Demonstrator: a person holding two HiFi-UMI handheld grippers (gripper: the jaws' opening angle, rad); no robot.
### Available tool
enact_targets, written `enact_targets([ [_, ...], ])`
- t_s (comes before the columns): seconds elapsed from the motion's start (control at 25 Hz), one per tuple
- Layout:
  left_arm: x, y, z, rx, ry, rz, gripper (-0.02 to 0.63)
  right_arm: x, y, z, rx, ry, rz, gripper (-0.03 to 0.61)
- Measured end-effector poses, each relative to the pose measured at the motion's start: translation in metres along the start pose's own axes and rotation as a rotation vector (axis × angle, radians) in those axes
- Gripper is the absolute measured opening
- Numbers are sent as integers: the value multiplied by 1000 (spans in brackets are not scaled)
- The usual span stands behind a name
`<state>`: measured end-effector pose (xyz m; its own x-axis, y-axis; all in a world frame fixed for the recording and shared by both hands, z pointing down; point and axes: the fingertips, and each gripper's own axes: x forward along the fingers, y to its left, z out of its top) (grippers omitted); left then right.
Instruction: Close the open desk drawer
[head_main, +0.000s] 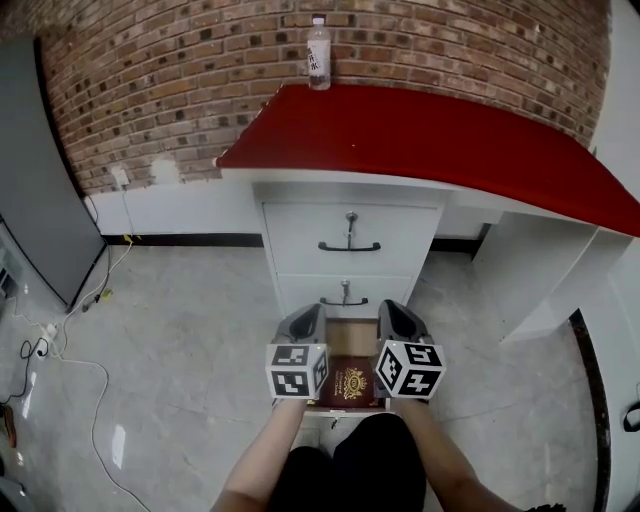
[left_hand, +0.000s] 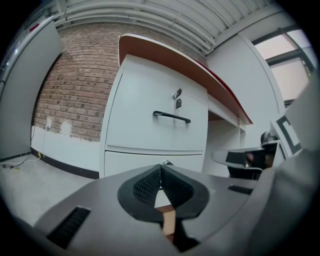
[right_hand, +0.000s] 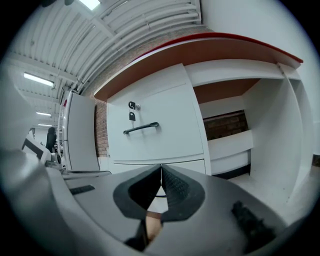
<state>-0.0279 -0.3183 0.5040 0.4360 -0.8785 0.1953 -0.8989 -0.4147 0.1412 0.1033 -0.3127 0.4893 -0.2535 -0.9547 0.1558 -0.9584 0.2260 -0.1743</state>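
We hold the left gripper (head_main: 306, 326) and right gripper (head_main: 395, 322) side by side over the open drawer (head_main: 352, 335), where a maroon booklet (head_main: 350, 384) lies, below the red worktop (head_main: 450, 140).

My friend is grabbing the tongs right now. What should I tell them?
Left tongs: shut, empty.
Right tongs: shut, empty.
Both are side by side over the bottom drawer, which is pulled out with a dark red booklet inside.
The top drawer and middle drawer are shut.
Done: nothing yet.
Left: push the bottom drawer in.
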Motion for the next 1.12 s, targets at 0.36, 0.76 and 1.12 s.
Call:
enact_targets([
  [0.36, -54, -25, -5, -12, -34, -63, 9, -64, 18, 2, 24, -31, -28, 12],
  [0.76, -108, -39, -10, 3, -52, -114, 9, -132, 47, 10, 34, -79, -43, 12],
  [1.12, -143, -54, -12, 4, -85, -135, 9, -179, 48, 3, 33, -84, -80, 12],
])
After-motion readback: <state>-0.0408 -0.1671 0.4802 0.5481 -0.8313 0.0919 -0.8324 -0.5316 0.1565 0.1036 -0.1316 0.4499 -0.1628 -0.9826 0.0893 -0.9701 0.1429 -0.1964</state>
